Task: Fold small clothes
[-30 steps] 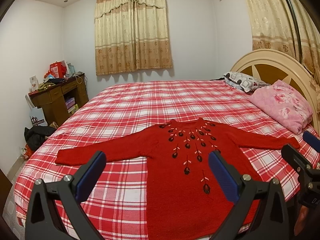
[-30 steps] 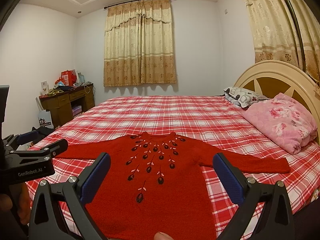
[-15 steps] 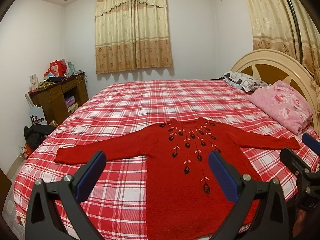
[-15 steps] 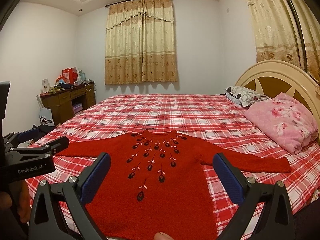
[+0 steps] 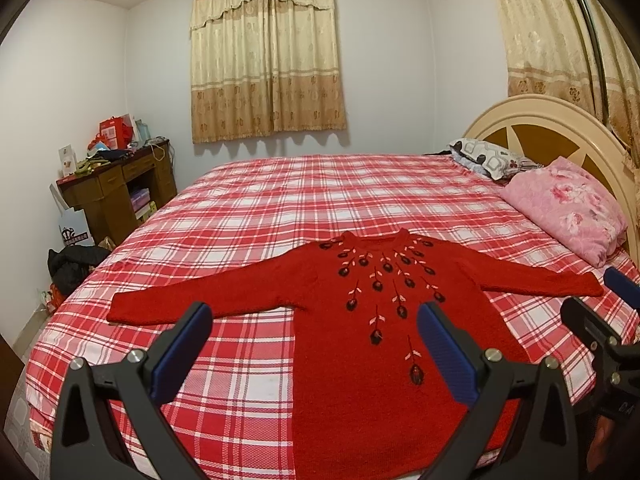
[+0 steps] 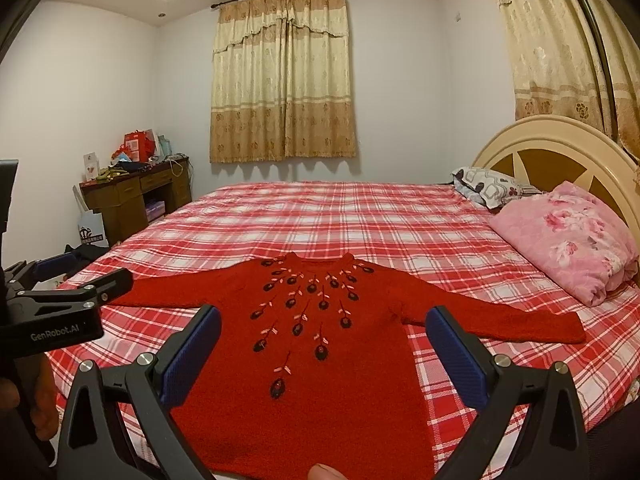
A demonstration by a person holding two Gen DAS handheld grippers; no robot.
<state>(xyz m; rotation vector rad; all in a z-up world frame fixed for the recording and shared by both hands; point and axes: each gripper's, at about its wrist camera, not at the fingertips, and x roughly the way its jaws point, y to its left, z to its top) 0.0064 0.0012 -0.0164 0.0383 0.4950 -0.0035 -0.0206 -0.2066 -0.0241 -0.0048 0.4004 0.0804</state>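
Where sweater (image 5: 384, 320) lies flat, bed (image 5: 280, 200) beneath

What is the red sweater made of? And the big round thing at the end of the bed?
The red sweater looks like knitted wool or yarn: its surface is nubbly and matte, with stitched dark flowers. The headboard looks like painted wood, cream and glossy with brown panels, though it could be plastic-coated.

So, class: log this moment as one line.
stage: pre-grasp | red sweater: flat, unfolded, on bed | left gripper: open | right gripper: open
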